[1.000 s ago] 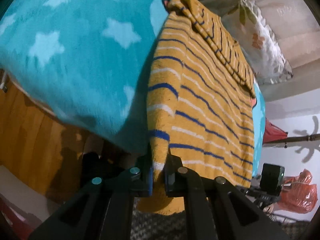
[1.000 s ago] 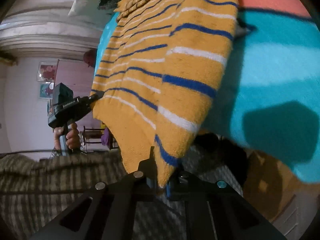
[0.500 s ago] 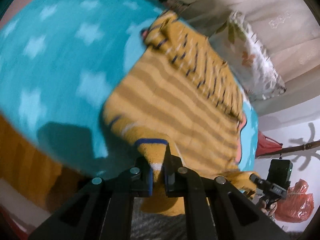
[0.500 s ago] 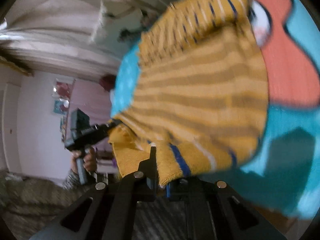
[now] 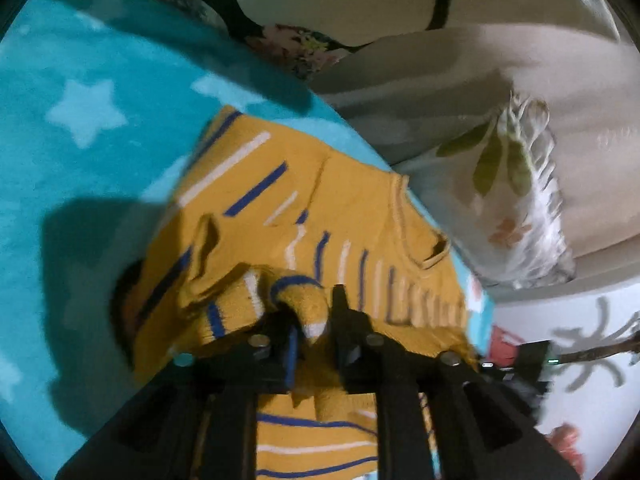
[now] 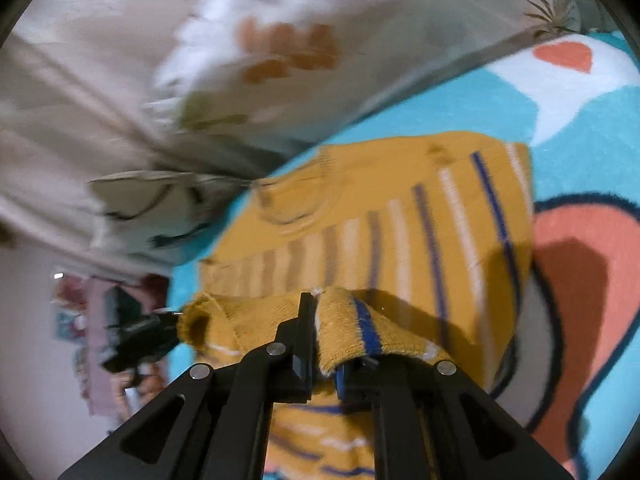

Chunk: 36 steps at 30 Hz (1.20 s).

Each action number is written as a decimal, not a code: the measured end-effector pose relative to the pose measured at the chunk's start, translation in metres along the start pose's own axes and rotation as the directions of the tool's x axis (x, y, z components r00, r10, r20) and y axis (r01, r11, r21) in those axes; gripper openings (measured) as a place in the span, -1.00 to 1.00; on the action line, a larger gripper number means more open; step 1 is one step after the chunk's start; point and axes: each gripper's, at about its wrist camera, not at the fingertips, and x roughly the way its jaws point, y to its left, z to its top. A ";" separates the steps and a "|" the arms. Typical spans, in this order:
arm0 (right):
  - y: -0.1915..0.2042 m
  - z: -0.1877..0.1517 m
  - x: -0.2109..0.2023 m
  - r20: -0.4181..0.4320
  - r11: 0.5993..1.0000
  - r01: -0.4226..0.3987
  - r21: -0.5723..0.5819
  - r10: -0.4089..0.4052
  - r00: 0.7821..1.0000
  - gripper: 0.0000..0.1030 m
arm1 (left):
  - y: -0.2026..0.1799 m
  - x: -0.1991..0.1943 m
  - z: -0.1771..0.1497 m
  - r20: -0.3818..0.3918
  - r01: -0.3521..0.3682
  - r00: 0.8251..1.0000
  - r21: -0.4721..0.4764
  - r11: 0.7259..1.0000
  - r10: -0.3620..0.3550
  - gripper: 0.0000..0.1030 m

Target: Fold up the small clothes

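The yellow striped sweater (image 5: 320, 216) lies on the teal blanket (image 5: 80, 168), hem folded toward the collar at 12 o'clock. Left hand-held gripper (image 5: 316, 332) has just parted, hem loose between; right hand-held gripper (image 6: 326, 344), also just easing, pinches its corner. Next: release, withdraw

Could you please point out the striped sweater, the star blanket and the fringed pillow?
Sweater (image 5: 352, 200): left wrist view, plain mustard panel near the neckline.
Blanket (image 5: 86, 110): left wrist view, on a pale star.
Pillow (image 5: 516, 208): left wrist view, leaf-printed face by the fringe.
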 end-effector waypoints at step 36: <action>0.033 0.052 0.054 0.109 0.801 0.503 -0.326 -0.497 0.861 -0.86 | -0.032 0.049 0.034 0.086 -0.368 0.928 0.352 0.861 0.362 -0.82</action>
